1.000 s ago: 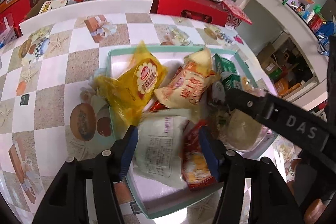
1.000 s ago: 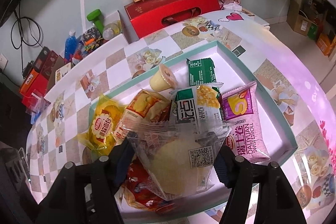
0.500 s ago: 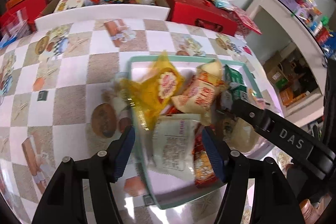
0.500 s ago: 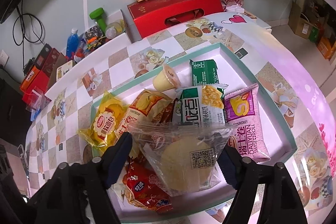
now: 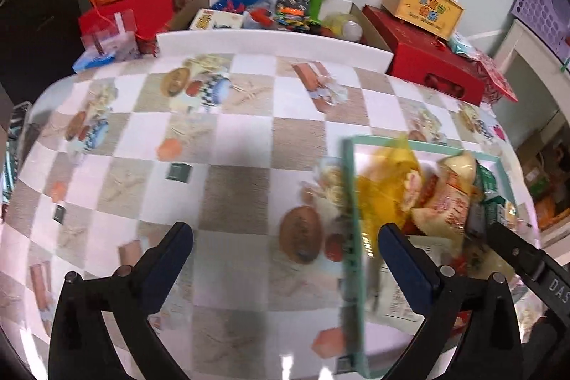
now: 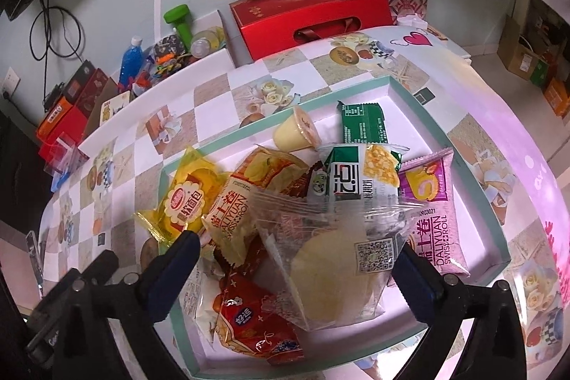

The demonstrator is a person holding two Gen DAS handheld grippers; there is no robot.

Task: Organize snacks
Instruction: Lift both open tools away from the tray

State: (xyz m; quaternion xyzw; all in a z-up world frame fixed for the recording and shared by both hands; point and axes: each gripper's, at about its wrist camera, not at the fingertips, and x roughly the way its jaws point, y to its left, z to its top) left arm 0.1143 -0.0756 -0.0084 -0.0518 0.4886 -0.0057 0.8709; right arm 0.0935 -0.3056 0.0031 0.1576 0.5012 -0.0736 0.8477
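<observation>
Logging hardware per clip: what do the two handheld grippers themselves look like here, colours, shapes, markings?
Both match. The left gripper and right gripper have matte black angular linkage arms with round silver pivot screws, each ending in flat blue finger pads. In the left wrist view, the right gripper's black body shows white letters "DAS". No cables or sleeves are visible.

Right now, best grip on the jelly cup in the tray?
Grip the jelly cup across its tapered yellow body, coming from above. It lies on its side, clear of the packets, lid toward the green packet; the flat lid offers no hold.
</observation>
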